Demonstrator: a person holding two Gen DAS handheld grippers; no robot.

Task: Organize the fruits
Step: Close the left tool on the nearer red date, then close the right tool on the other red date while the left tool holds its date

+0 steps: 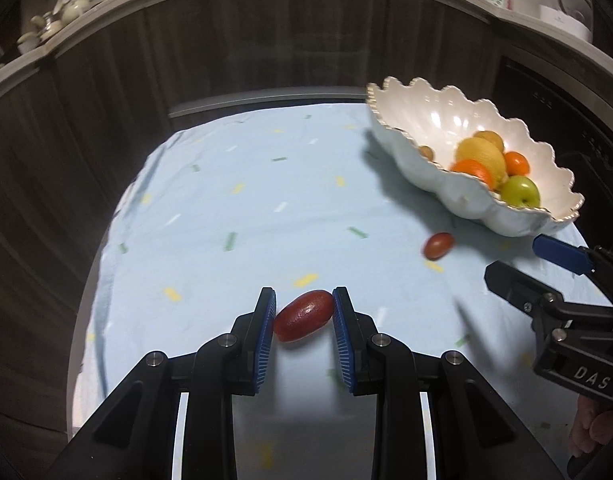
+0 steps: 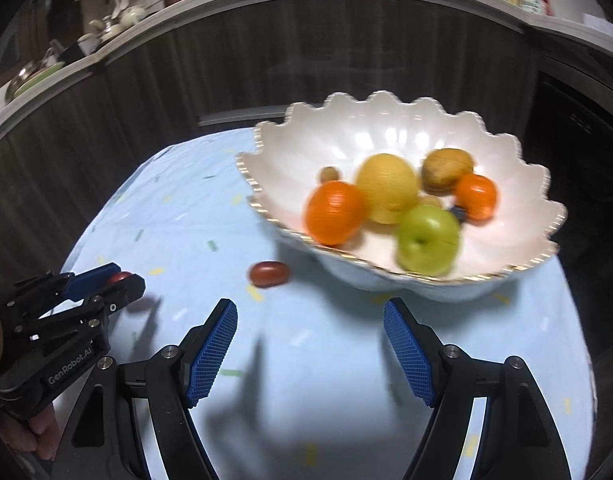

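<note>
pale blue patterned tablecloth (image 1: 226,200), dark wood cabinet fronts (image 1: 266,40), shelf crockery (image 1: 46,28)

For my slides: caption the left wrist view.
Left gripper holds a red fruit above the blue cloth, near the scalloped fruit bowl.

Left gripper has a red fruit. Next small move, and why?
Probably carry it right, toward the bowl: the left gripper is shut on one red fruit, the bowl already holds the other fruit, and the open right gripper faces the second red fruit.

bowl (image 2: 506,152): glossy glazed ceramic | tablecloth (image 1: 226,200): matt cloth | claw pads (image 2: 210,356): ribbed blue plastic
</note>
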